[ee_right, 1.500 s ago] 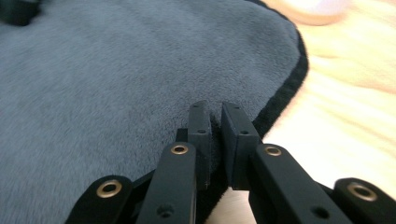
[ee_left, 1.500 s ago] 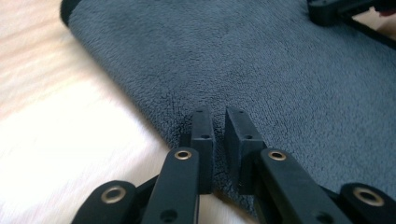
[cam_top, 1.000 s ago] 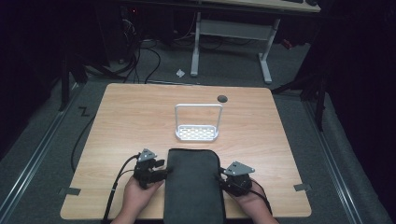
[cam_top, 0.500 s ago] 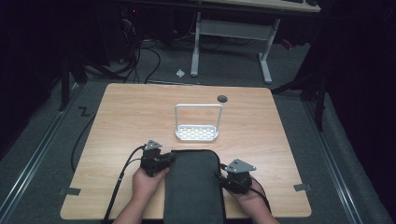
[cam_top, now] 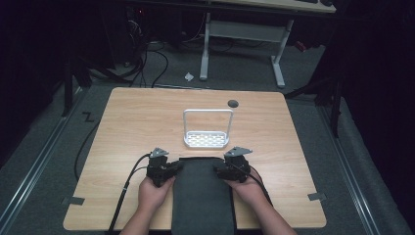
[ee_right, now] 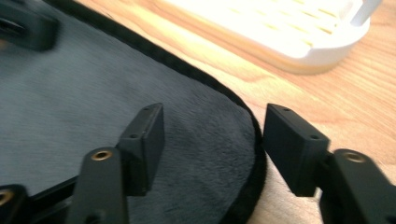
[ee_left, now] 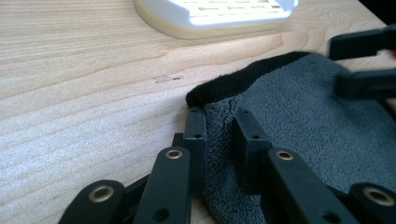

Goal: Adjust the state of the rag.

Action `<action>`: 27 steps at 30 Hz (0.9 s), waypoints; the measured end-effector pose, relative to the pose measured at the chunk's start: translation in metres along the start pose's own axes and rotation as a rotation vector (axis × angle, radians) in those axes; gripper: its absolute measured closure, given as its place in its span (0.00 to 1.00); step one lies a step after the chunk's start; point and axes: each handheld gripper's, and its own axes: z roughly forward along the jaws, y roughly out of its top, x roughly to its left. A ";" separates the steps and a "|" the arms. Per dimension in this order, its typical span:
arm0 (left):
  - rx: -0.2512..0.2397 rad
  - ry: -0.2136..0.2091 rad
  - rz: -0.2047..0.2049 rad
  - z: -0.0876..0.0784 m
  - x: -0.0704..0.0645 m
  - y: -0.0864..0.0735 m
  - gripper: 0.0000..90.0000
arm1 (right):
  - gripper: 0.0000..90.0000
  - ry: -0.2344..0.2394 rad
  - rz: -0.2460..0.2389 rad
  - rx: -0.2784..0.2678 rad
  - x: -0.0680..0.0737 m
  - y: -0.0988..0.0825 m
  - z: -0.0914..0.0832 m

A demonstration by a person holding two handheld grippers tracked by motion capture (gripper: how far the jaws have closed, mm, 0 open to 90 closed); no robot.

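A dark grey fleece cloth (cam_top: pixel 203 200) lies as a long strip on the wooden table (cam_top: pixel 137 117), running from the front edge toward a white rack (cam_top: pixel 206 139). My left gripper (cam_top: pixel 177 167) sits at the cloth's far left corner. In the left gripper view the cloth (ee_left: pixel 299 107) has a fold pinched in my left gripper (ee_left: pixel 218 116), whose jaws have just been closing. My right gripper (cam_top: pixel 219 170) is at the far right corner. Its jaws (ee_right: pixel 215 114) have just been opening and stand wide astride the cloth's (ee_right: pixel 70 93) black hem without touching it.
The white rack has a slotted base (ee_left: pixel 215 14) and a tall wire hoop, and stands just beyond the cloth. A dark round hole (cam_top: pixel 233 103) sits near the table's far edge. A black cable (cam_top: pixel 125 196) trails from the left gripper off the front edge.
My right hand slid away from the person along the cloth's right edge to its far corner, and its jaws spread. My left gripper edged inward onto the left corner and closed on it.
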 end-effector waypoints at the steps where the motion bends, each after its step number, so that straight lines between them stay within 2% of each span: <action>1: 0.000 0.000 0.000 0.000 0.000 0.000 0.85 | 0.41 -0.003 0.003 0.010 -0.001 -0.001 0.002; 3: -0.001 -0.001 -0.001 0.000 0.000 0.000 0.85 | 0.40 0.012 0.038 0.006 -0.004 -0.004 0.003; 6: -0.002 -0.004 -0.004 0.000 0.000 0.000 0.84 | 0.42 0.015 0.017 -0.006 -0.002 -0.007 0.002; 10: -0.003 -0.004 -0.002 0.000 0.000 0.000 0.84 | 0.56 0.033 -0.010 -0.011 0.004 -0.009 -0.001; 14: -0.002 0.000 0.002 0.000 -0.001 -0.001 0.85 | 0.72 0.059 -0.008 -0.014 0.007 -0.010 -0.003; 17: 0.000 -0.002 0.000 0.000 -0.001 -0.001 0.87 | 0.81 0.086 0.015 -0.013 0.007 -0.011 -0.003; 21: 0.001 0.001 0.011 -0.001 -0.002 -0.001 0.89 | 0.84 0.090 0.014 -0.017 0.008 -0.011 -0.003; 27: -0.004 0.011 0.026 -0.001 -0.004 -0.001 0.89 | 0.84 0.068 -0.002 -0.031 0.011 -0.012 -0.005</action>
